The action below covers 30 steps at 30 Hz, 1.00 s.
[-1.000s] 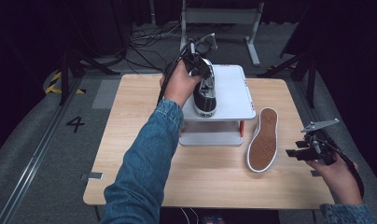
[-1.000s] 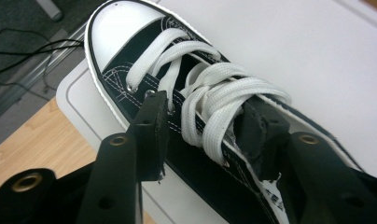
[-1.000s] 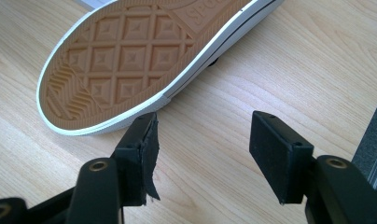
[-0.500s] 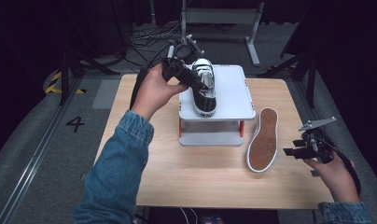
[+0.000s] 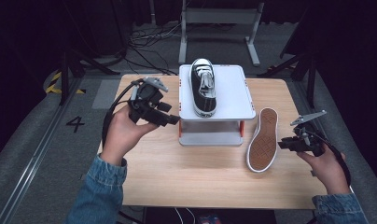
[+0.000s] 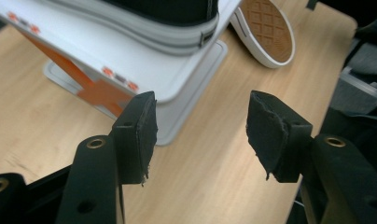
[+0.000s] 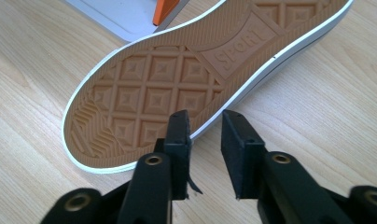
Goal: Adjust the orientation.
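On the white stand (image 5: 233, 100) stood the black sneaker (image 5: 203, 88), while the left gripper (image 6: 200, 126) gaped empty beside it and the right gripper (image 7: 205, 126), jaws just closing, held nothing near the sole-up shoe (image 5: 262, 140).

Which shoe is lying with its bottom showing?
The sneaker with the brown rubber sole, on the wooden table. The black canvas sneaker stands upright on the white stand.

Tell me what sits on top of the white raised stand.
One black canvas sneaker with white laces stands upright on the white raised stand, toe pointing away from the person. Its sole is covered, pressed against the stand's top, so the tread cannot be seen.
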{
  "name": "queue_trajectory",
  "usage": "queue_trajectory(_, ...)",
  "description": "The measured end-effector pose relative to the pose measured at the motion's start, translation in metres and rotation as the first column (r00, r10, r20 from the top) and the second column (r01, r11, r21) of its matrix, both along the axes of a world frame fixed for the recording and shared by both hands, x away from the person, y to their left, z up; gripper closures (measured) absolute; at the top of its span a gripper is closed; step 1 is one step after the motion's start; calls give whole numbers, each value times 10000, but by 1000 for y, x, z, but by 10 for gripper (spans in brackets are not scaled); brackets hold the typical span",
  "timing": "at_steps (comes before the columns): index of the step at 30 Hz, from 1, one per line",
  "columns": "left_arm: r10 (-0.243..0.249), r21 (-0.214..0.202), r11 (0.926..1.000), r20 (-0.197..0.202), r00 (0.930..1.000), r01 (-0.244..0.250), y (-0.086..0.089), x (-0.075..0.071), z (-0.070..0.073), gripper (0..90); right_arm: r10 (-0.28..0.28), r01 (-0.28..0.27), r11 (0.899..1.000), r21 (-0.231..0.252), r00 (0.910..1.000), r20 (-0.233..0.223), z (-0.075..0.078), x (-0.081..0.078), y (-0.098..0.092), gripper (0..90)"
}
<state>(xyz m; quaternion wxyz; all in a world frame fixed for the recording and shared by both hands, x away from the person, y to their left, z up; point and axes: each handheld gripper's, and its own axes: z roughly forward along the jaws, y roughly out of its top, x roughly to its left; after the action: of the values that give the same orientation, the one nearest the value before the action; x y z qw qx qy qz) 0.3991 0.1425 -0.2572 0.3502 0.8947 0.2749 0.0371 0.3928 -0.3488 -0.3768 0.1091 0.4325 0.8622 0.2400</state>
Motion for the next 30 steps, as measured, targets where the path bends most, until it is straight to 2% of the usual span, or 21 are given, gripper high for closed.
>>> queue_trajectory(2, 139, 185, 9997, 77, 9999, -141, 9, -7, -9, 435, 47, -48, 10000, -76, 9999, -91, 0, 3, 0, 792)
queue_trajectory(4, 447, 124, 9989, 54, 9990, -448, 18, -12, -17, 431, 144, -145, 9999, -61, 9999, -87, 0, 6, 1, 845)
queue_trajectory(6, 660, -251, 9975, -39, 9978, -661, 26, -15, -23, 427, 117, -116, 9999, 17, 9999, -119, 2, 9, 2, 894)
queue_trajectory(7, 714, -549, 9959, -140, 9973, -721, 30, -17, -27, 425, 132, -132, 9999, -26, 9998, -126, 3, 11, 3, 897)
queue_trajectory(9, 798, -817, 9933, -198, 9966, -812, 34, -20, -34, 423, 87, -87, 10000, 0, 9999, -55, 4, 14, 6, 898)
queue_trajectory(11, 917, -583, 9939, -406, 9950, -939, 35, -20, -41, 420, 9, -8, 9999, 129, 10000, -84, 4, 18, 9, 899)
queue_trajectory(12, 999, -425, 9940, -328, 9945, -1013, 36, -20, -43, 418, -22, 24, 9998, 177, 9999, -144, 4, 22, 11, 899)
queue_trajectory(15, 1218, -308, 9919, -369, 9919, -1230, 39, -18, -47, 415, -16, 19, 9998, 215, 9999, -135, 3, 25, 15, 899)
queue_trajectory(18, 1544, -312, 9872, -551, 9865, -1562, 44, -13, -55, 408, -32, 33, 9999, 161, 10000, -86, -1, 27, 19, 899)
queue_trajectory(20, 1535, -352, 9870, -777, 9851, -1565, 45, -10, -62, 409, -126, 129, 9998, 170, 9997, -187, -7, 29, 17, 899)
queue_trajectory(23, 1541, -296, 9871, -882, 9841, -1572, 44, -8, -66, 409, -378, 384, 9991, 169, 9986, -357, -16, 32, 13, 899)
queue_trajectory(27, 1423, -256, 9891, -890, 9858, -1451, 41, -6, -67, 406, -500, 516, 9983, 287, 9974, -518, -19, 32, 9, 899)
queue_trajectory(30, 1412, -199, 9894, -906, 9858, -1435, 41, -5, -67, 404, -627, 635, 9979, 128, 9964, -572, -22, 31, 5, 898)
